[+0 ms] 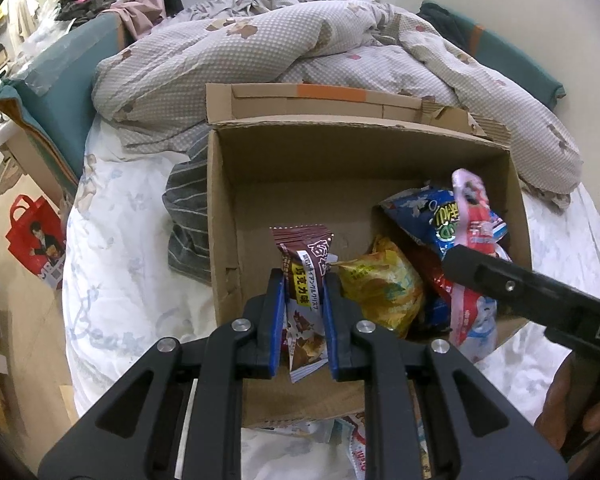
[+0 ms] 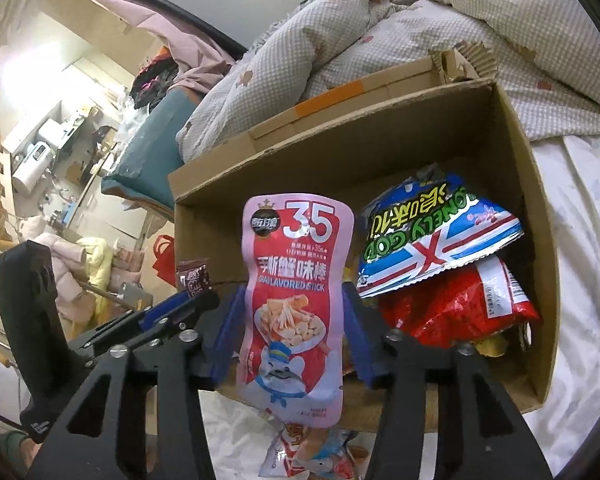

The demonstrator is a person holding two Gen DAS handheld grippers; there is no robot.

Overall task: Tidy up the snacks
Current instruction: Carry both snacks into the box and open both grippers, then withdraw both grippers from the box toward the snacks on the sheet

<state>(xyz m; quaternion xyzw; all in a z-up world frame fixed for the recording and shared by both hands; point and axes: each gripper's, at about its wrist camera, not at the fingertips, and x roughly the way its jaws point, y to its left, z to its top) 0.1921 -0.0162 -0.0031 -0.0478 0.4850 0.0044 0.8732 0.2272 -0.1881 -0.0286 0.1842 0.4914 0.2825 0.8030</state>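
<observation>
1. Snacks lie in an open cardboard box [image 1: 228, 208] that stands on a bed with a white sheet [image 1: 112, 264].
2. In the right part of the box there are a blue chip bag [image 2: 432, 236], a red bag [image 2: 456, 308] under it, and a yellow bag [image 1: 380, 292] nearer to the middle. The left part of the box floor is bare.
3. The left gripper [image 1: 303, 304] is over the near left part of the box. Its blue pads [image 1: 275, 312] are pressed on a small brown chocolate packet [image 1: 304, 256], which stands upright between them.
4. The right gripper [image 2: 292, 320] is over the near edge of the box. Its fingers [image 2: 230, 332] are spread, with a small gap on each side of a pink and red pouch of crab sticks [image 2: 296, 304]. The pouch stands upright between them, and they do not press it.
5. One more snack packet [image 2: 312, 456] lies on the sheet just in front of the box.
6. A checked quilt [image 1: 260, 52] is heaped behind the box, at the far side of the bed.
7. A red bag on the floor [image 1: 36, 236] is at the left of the bed.
</observation>
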